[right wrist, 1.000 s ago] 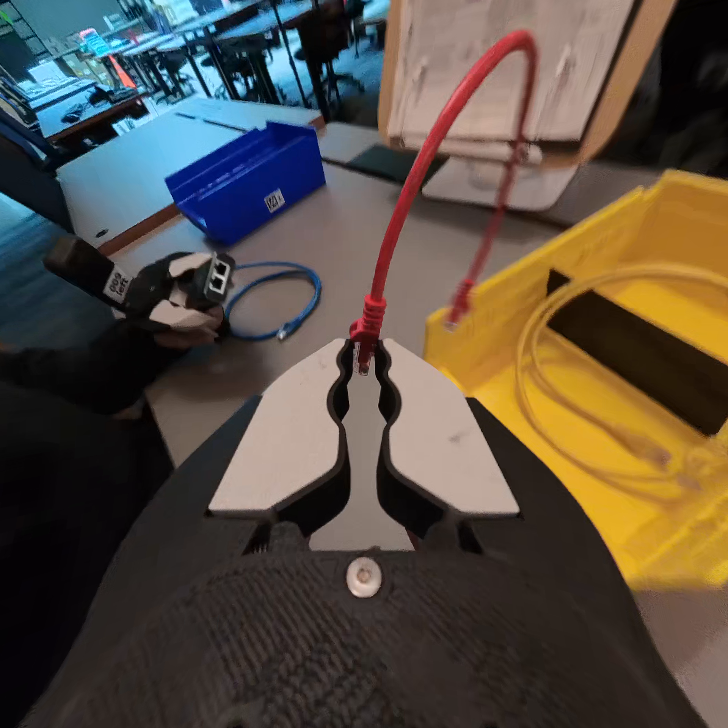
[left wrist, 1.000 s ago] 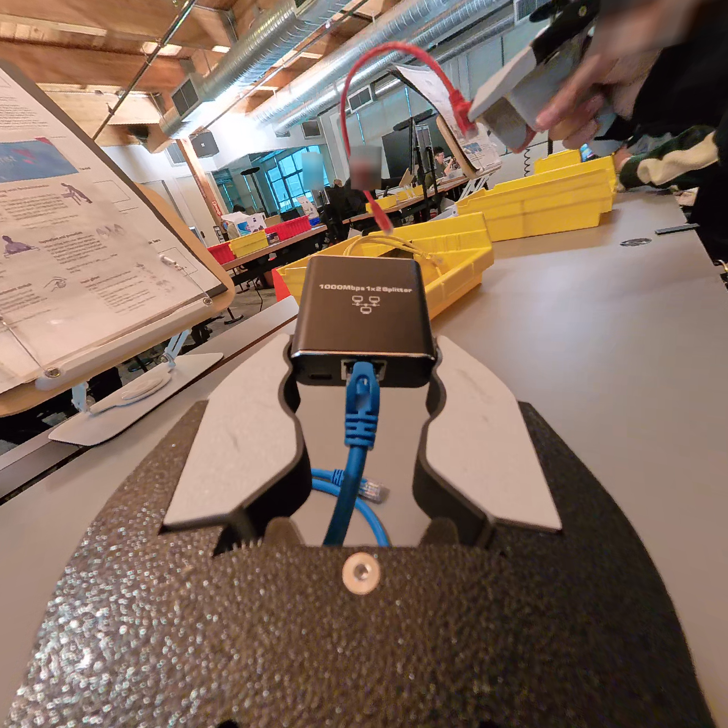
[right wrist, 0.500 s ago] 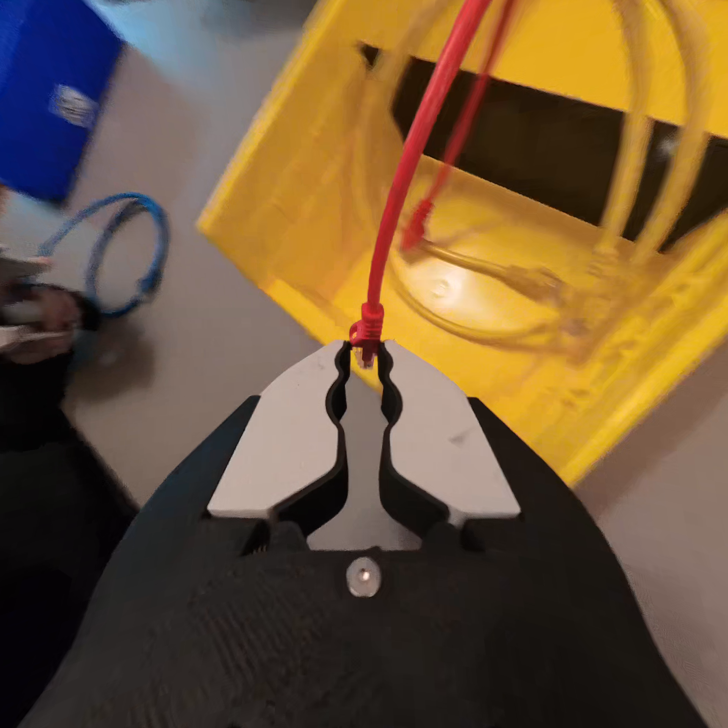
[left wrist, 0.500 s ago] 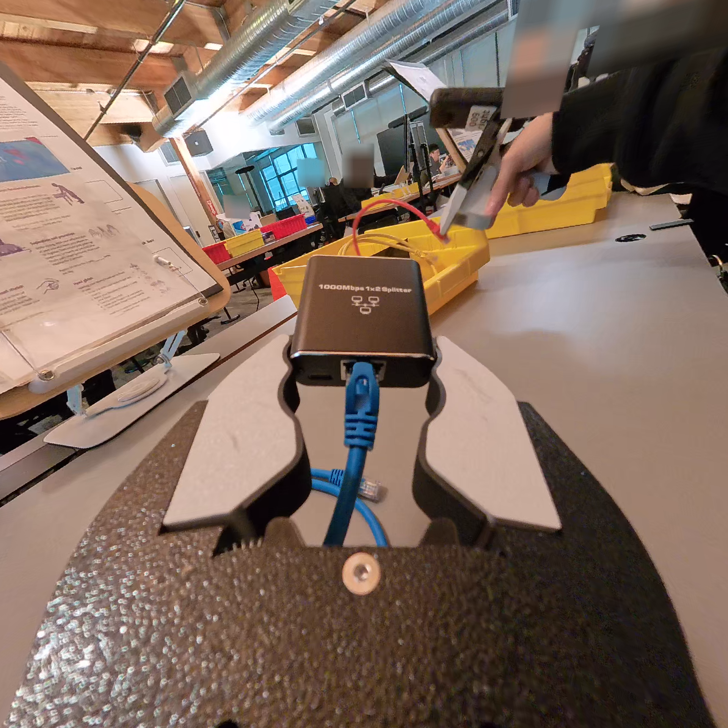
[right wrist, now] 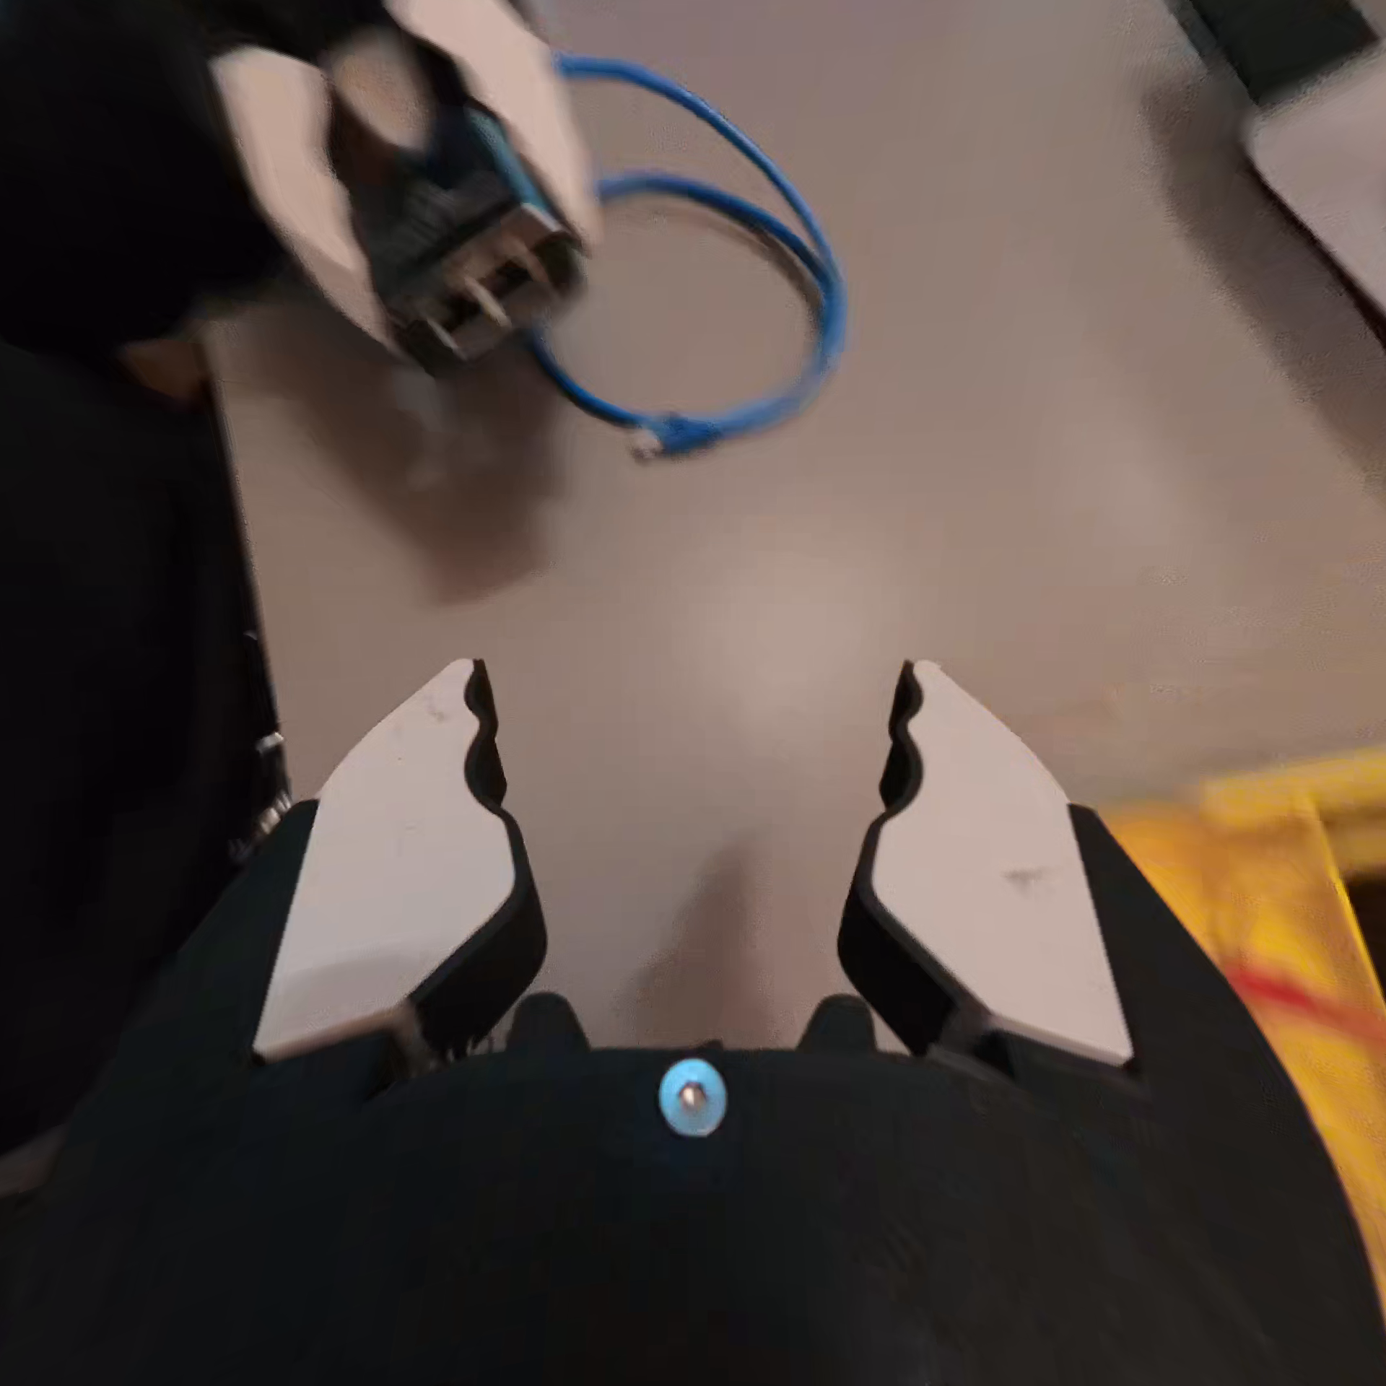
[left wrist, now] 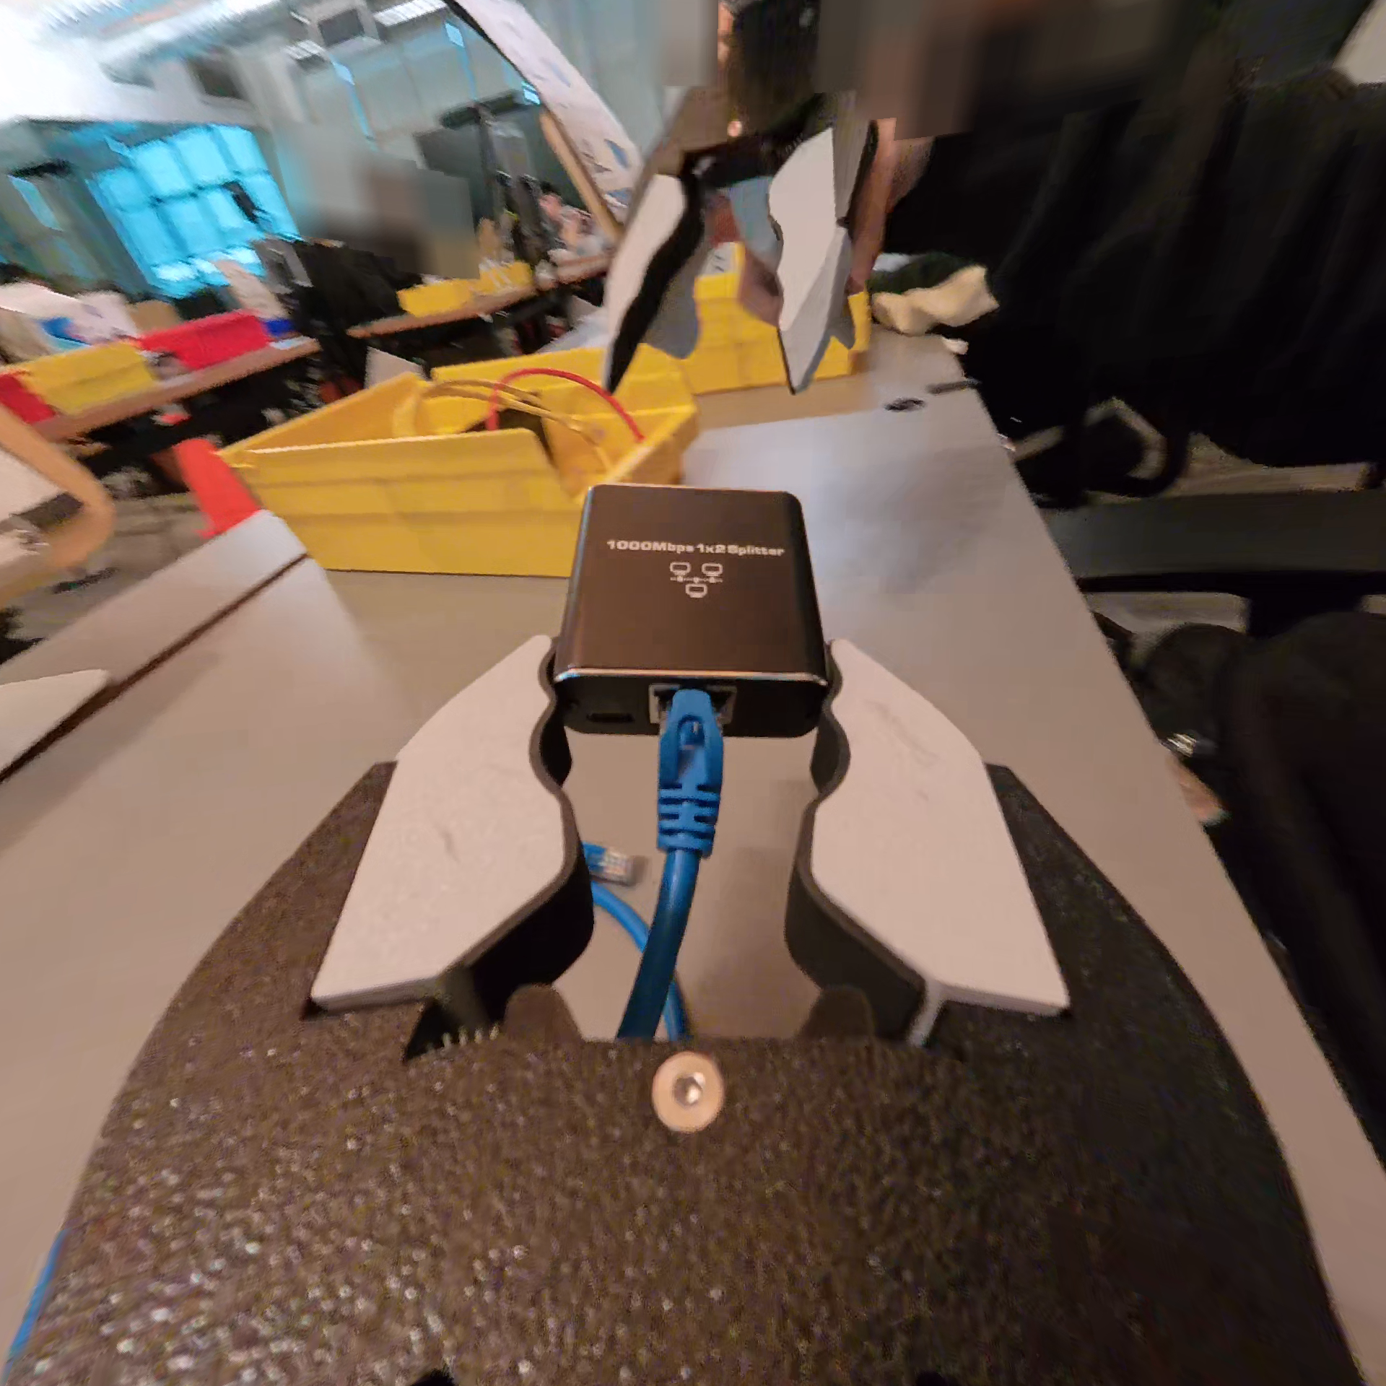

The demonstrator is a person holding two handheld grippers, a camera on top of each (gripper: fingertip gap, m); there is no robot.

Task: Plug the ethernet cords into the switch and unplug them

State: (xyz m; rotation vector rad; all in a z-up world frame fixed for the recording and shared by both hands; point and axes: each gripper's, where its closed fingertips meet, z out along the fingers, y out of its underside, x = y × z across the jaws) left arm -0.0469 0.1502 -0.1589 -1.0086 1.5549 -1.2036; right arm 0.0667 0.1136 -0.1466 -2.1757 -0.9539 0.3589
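Left wrist view: left gripper point(left wrist: 690, 667) clamped on black switch point(left wrist: 694, 592) above the grey table point(left wrist: 885, 525), blue cord point(left wrist: 686, 780) plugged into its near port, spare blue plug point(left wrist: 613, 862) loose below; red cord point(left wrist: 570, 390) in yellow bin point(left wrist: 420, 487) toward far table edge. Right wrist view: right gripper point(right wrist: 690, 675) spread wide, empty, above bare table; switch and blue loop top left, blurred.

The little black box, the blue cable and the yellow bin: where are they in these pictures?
black box point(left wrist: 694, 592), left wrist view, on its top face.
blue cable point(left wrist: 688, 780), left wrist view, on the plug boot below the port.
yellow bin point(left wrist: 420, 487), left wrist view, on its near wall.
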